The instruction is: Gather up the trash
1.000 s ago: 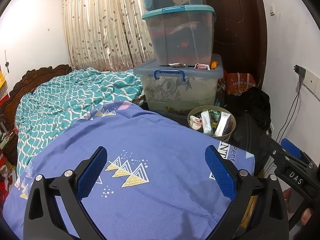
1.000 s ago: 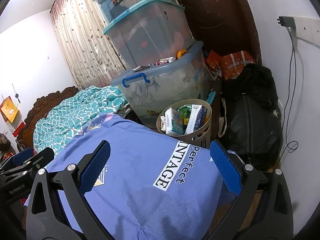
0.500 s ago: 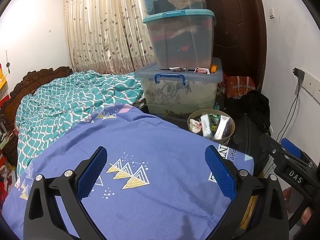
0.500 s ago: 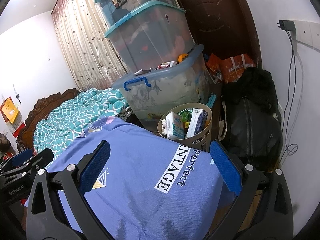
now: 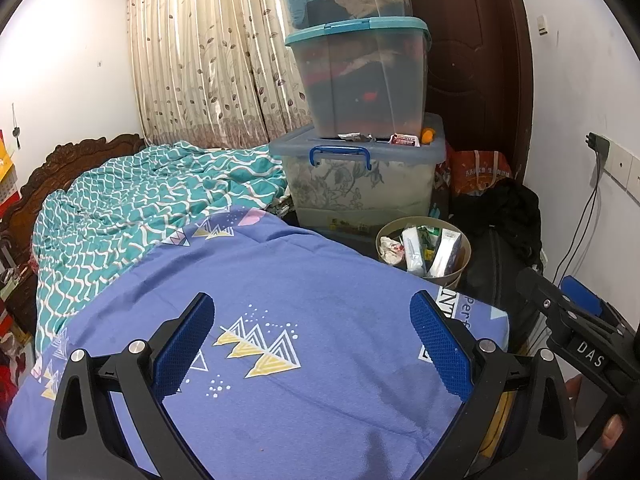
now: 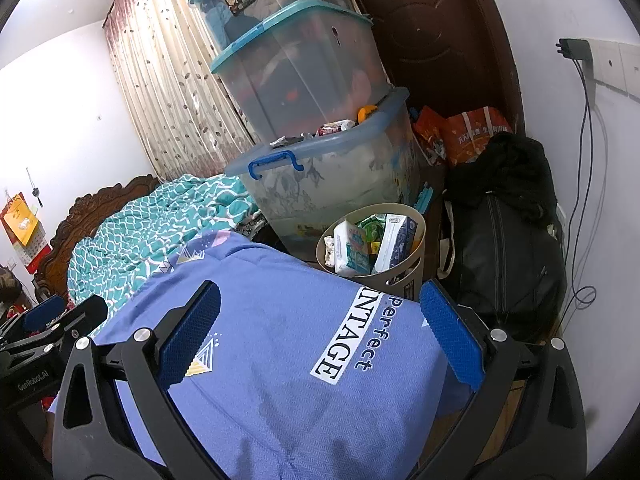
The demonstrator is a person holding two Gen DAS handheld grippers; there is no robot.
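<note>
Beside the foot of the bed stands a round beige waste basket (image 6: 404, 278), smooth-walled with slots near its base, filled to the rim with trash (image 6: 352, 250): crumpled white paper, a soft tissue pack, green wrappers and a tall narrow carton standing on end. The same basket (image 5: 452, 278) shows in the left wrist view just beyond the blanket's edge.

Over the bed lies a blue woven blanket (image 5: 304, 320) of fine herringbone texture, printed with yellow and white triangles and the words "Perfect" and "NTAGE". Under it and further back lies a teal quilt (image 5: 140, 208) with a white wave pattern, rumpled, against a carved dark wooden headboard (image 5: 80, 156).

Behind the basket rise three stacked translucent plastic storage boxes (image 5: 360, 80); the lowest has a grey-blue lid with a blue handle, the upper two have teal lids. Small wrappers and an orange object rest on the lowest lid. To the right sit a black bag (image 6: 504, 248) and an orange printed bag (image 6: 476, 136), before a dark brown door (image 6: 432, 36). Leaf-patterned beige curtains (image 5: 208, 64) hang behind; walls are white, with a cable running from a wall socket.

Left gripper (image 5: 312, 346): jaws wide apart, blue textured pads, holding nothing, above the blanket. Right gripper (image 6: 320, 338): jaws equally wide apart, empty, above the blanket, with the basket just beyond its right pad.
</note>
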